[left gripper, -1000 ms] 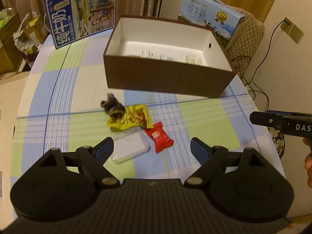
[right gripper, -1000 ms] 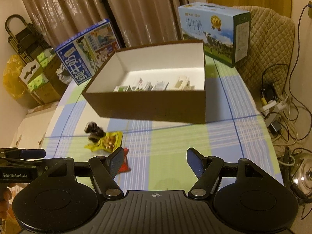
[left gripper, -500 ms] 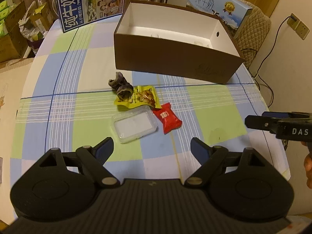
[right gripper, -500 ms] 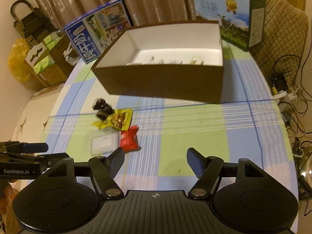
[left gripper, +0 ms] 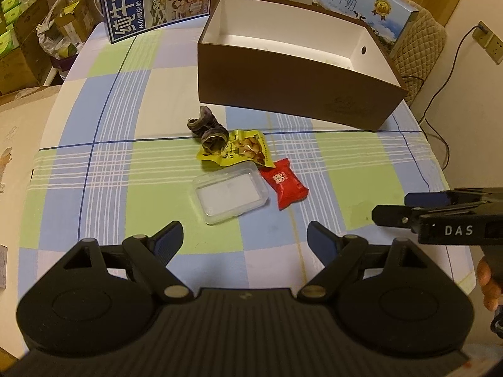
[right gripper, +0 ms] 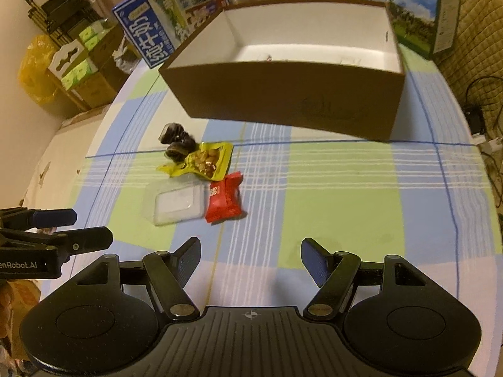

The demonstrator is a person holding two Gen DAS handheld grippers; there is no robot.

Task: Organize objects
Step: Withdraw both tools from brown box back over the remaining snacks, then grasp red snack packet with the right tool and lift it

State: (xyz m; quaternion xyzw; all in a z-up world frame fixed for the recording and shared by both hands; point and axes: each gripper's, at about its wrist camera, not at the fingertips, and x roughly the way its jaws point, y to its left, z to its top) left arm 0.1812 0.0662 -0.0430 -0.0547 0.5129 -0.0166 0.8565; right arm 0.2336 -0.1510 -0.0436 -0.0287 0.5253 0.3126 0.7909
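Four small items lie together mid-table: a dark scrunched bundle [left gripper: 207,128], a yellow snack packet [left gripper: 242,150], a red sweet wrapper [left gripper: 284,183] and a clear plastic case [left gripper: 231,194]. Behind them stands an open brown box [left gripper: 283,84] with a white inside. My left gripper [left gripper: 245,238] hangs open above the near table edge, short of the clear case. My right gripper [right gripper: 251,256] is open too, nearer than the red wrapper [right gripper: 224,199] and a little to its right. Both have nothing between their fingers. Each shows in the other's view, side on.
The checked tablecloth [left gripper: 125,163] covers a round table. A blue milk carton box [left gripper: 154,3] stands at the far left and a lighter one [left gripper: 364,3] behind the brown box. Cardboard boxes [left gripper: 19,47] crowd the floor to the left; cables [right gripper: 484,132] and a padded chair [left gripper: 418,44] lie right.
Both grippers have tilted further down toward the table and sunk, so the four items now sit higher in view and fully ahead of the fingers. Nothing on the table moved.
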